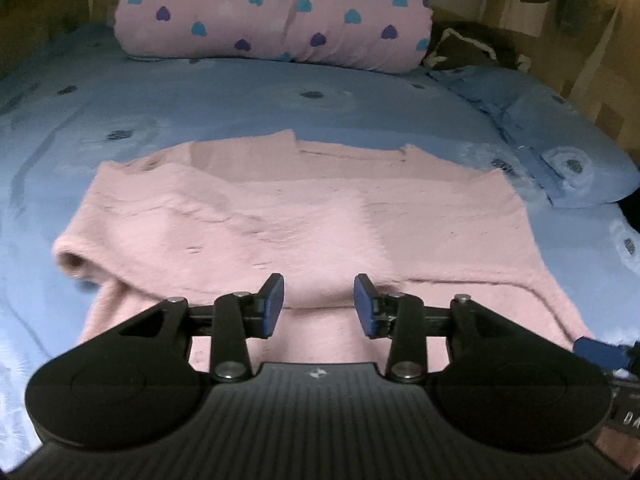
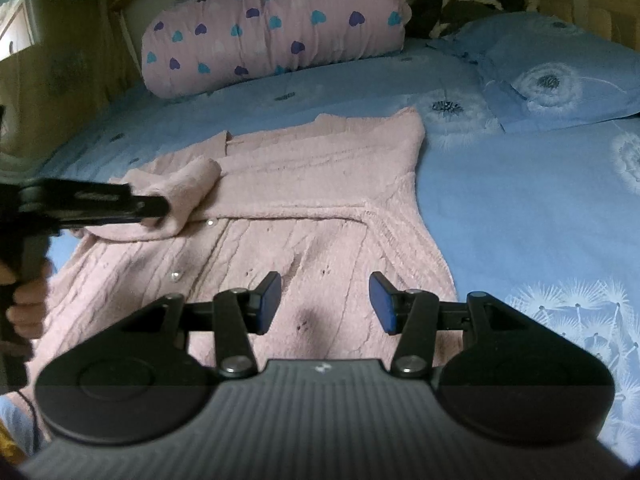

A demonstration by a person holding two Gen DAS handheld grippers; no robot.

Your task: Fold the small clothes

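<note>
A small pink knitted cardigan (image 1: 304, 220) lies flat on the blue bedsheet (image 1: 240, 96), with both sleeves folded in across its body. My left gripper (image 1: 319, 306) is open and empty just above the cardigan's near part. In the right wrist view the cardigan (image 2: 312, 208) shows its pearl buttons and a folded sleeve (image 2: 188, 188). My right gripper (image 2: 325, 304) is open and empty over the cardigan's lower right part. The left gripper's body (image 2: 84, 202) shows at the left edge of that view, close to the folded sleeve.
A pink rolled quilt with heart prints (image 1: 276, 12) lies at the head of the bed. A blue pillow (image 1: 560, 148) sits at the right, also in the right wrist view (image 2: 560, 68). A dark item (image 1: 460, 48) lies behind it. A wooden wall stands on the right.
</note>
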